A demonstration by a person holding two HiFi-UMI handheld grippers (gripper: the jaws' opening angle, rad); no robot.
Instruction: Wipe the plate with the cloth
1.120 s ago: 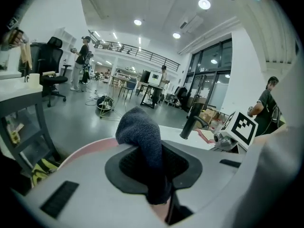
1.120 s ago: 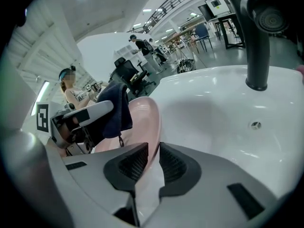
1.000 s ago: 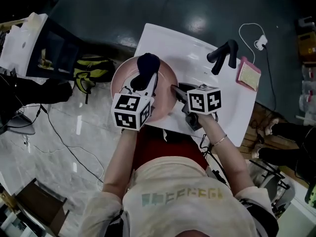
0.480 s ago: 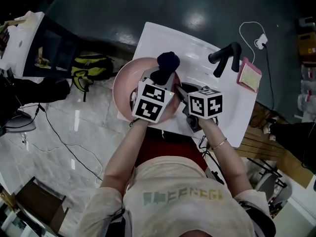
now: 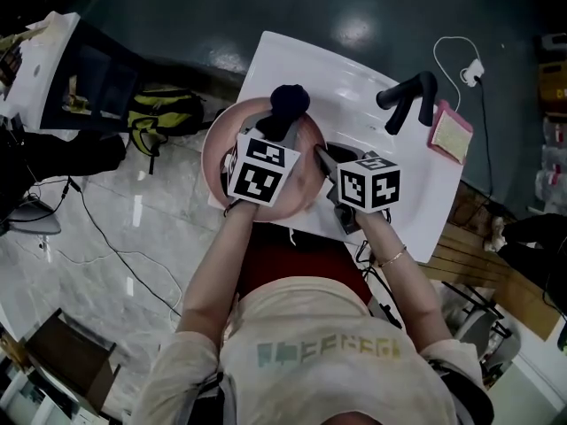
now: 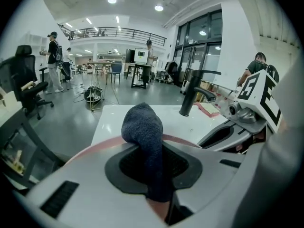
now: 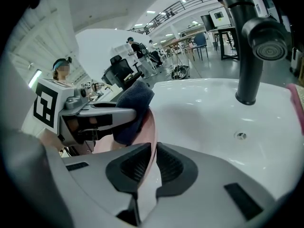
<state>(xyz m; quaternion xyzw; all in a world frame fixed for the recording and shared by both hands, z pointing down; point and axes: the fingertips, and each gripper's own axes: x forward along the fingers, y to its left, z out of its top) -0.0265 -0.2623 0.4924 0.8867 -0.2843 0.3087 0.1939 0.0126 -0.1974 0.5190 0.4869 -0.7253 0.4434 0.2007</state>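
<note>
A pink plate (image 5: 221, 153) hangs over the left edge of the white sink (image 5: 354, 78). My left gripper (image 5: 276, 133) is shut on a dark blue cloth (image 5: 289, 102), which sticks up past its jaws over the plate's far side. In the left gripper view the cloth (image 6: 142, 127) fills the gap between the jaws, with the plate's rim (image 6: 92, 148) just beyond. My right gripper (image 5: 322, 159) grips the plate's right rim. Its jaws have just been closing and now pinch the thin pink rim (image 7: 152, 122) between them. The cloth (image 7: 134, 106) and left gripper (image 7: 95, 114) show on the left there.
A black faucet (image 5: 409, 96) stands at the sink's back right, with the drain (image 7: 241, 136) in front of it. A pink pad (image 5: 449, 135) lies on the sink's right edge near a white cable (image 5: 456, 60). A yellow-black backpack (image 5: 164, 113) sits on the floor at left.
My left gripper swung right across the plate with the cloth, then came back a little to the left. The right gripper stayed at the plate's right rim.
</note>
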